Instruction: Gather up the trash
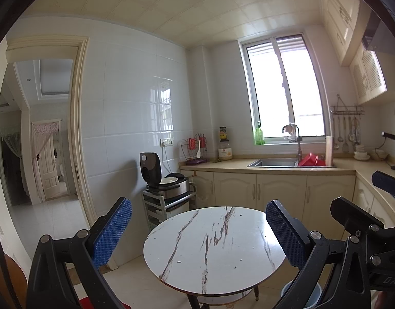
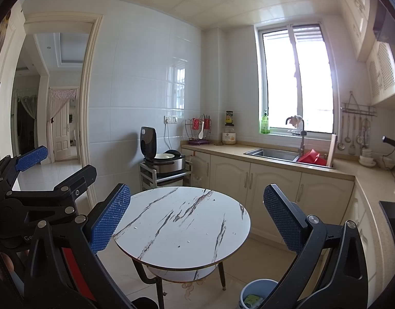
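Both the left tool [image 1: 198, 234] and right tool [image 2: 197, 219] gape empty above the round surface [image 2: 182, 226]; the bin [image 2: 256, 292], lower right, perhaps holds the collected trash.

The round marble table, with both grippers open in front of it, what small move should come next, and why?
Probably lower the right gripper toward the small crumbs on the round marble table. Both it and the left gripper are open, holding nothing, and hover short of the tabletop. The blue bin sits on the floor by the table's right side.
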Demonstrator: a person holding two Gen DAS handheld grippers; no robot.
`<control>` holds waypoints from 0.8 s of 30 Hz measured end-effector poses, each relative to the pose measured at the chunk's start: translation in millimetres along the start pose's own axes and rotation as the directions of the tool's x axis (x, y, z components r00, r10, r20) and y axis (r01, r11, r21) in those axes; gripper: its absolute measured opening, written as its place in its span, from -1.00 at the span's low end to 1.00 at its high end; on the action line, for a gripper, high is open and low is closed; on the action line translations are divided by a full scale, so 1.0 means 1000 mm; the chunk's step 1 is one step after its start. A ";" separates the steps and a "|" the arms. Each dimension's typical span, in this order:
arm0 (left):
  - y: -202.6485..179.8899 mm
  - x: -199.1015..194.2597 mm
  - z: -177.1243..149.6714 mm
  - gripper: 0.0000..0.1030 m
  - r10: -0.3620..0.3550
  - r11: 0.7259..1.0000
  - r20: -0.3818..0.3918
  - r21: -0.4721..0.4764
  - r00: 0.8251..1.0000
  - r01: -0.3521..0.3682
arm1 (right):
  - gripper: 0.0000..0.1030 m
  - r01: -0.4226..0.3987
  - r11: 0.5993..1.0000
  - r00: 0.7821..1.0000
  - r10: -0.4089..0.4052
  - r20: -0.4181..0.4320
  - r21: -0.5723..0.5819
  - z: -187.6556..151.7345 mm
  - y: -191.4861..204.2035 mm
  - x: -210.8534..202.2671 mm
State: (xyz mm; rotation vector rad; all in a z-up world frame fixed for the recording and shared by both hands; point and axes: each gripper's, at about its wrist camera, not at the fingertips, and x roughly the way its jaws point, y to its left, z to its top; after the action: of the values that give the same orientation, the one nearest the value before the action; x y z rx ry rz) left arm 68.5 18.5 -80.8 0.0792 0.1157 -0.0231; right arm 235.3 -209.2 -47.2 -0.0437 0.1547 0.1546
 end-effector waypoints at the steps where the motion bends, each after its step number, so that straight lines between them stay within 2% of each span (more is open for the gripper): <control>1: 0.001 0.001 0.000 0.99 0.000 1.000 -0.001 0.001 1.000 0.000 | 1.00 0.001 1.000 1.000 -0.001 0.001 -0.002 0.000 0.000 0.000; 24: 0.003 0.001 0.001 0.99 0.000 1.000 0.000 0.001 1.000 0.000 | 1.00 0.004 1.000 1.000 -0.004 0.000 -0.002 -0.002 0.000 0.000</control>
State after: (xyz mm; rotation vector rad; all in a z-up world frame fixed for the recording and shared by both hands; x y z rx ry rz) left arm 69.3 21.0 -80.2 0.0807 0.1161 -0.0232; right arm 235.3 -209.4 -49.5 -0.0457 0.1543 0.1509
